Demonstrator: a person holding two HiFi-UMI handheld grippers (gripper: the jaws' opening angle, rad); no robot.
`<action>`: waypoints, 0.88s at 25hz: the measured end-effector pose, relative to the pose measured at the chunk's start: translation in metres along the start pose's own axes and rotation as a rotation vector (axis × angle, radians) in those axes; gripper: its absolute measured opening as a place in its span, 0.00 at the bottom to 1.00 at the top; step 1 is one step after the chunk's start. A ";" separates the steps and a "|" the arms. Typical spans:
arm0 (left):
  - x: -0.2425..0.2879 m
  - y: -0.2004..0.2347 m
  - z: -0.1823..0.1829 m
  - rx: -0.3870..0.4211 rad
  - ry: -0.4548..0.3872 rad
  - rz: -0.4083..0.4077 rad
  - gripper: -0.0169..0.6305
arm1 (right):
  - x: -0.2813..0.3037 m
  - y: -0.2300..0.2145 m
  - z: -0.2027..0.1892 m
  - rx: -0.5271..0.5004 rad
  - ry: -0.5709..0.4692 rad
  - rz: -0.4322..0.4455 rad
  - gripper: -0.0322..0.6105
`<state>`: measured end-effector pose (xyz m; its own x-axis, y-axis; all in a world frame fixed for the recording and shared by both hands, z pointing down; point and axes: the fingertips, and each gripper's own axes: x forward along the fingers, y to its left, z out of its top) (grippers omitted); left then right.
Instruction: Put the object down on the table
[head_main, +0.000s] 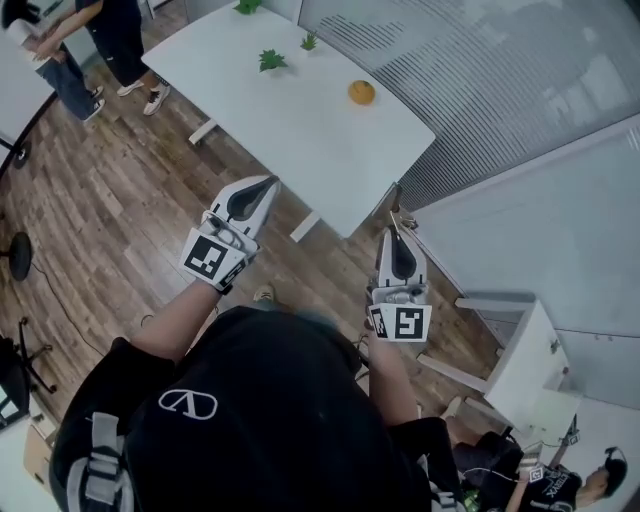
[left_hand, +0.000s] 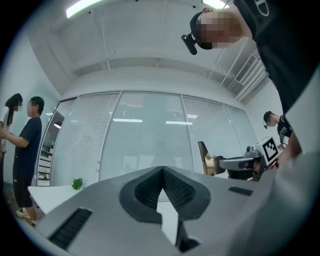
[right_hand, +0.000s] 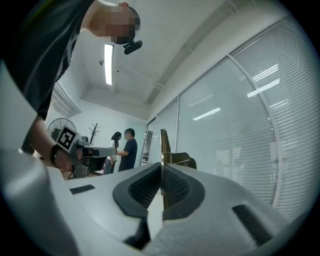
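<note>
My right gripper (head_main: 396, 238) is shut on a thin flat brown object (head_main: 392, 221) that sticks out past its tips. It hangs over the wooden floor just off the near corner of the white table (head_main: 300, 120). The right gripper view shows the same brown object (right_hand: 164, 144) standing up from the closed pads. The left gripper view shows it from the side, the brown object (left_hand: 205, 156) in the right gripper (left_hand: 221, 163). My left gripper (head_main: 270, 184) is shut and holds nothing, level with the table's near edge. Its pads meet at the tip (left_hand: 162, 169).
On the table lie an orange round thing (head_main: 361, 92) and small green plants (head_main: 271, 60). Two people (head_main: 110, 40) stand at the table's far left end. A glass wall with blinds (head_main: 480, 70) runs along the right. White furniture (head_main: 520, 370) and a seated person (head_main: 560, 485) are at lower right.
</note>
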<state>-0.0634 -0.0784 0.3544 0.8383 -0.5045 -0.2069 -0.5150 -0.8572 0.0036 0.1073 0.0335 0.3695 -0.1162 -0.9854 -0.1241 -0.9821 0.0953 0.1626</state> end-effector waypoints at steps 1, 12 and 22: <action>0.008 0.007 -0.002 -0.003 0.002 0.003 0.03 | 0.012 -0.004 -0.002 -0.001 0.003 0.007 0.06; 0.085 0.054 -0.030 -0.001 0.032 0.095 0.03 | 0.114 -0.063 -0.035 0.034 0.015 0.128 0.06; 0.127 0.057 -0.054 0.009 0.072 0.162 0.03 | 0.156 -0.096 -0.073 0.092 0.042 0.238 0.06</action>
<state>0.0237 -0.1967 0.3814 0.7550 -0.6421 -0.1332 -0.6454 -0.7635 0.0225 0.1940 -0.1398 0.4057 -0.3415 -0.9384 -0.0518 -0.9373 0.3360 0.0927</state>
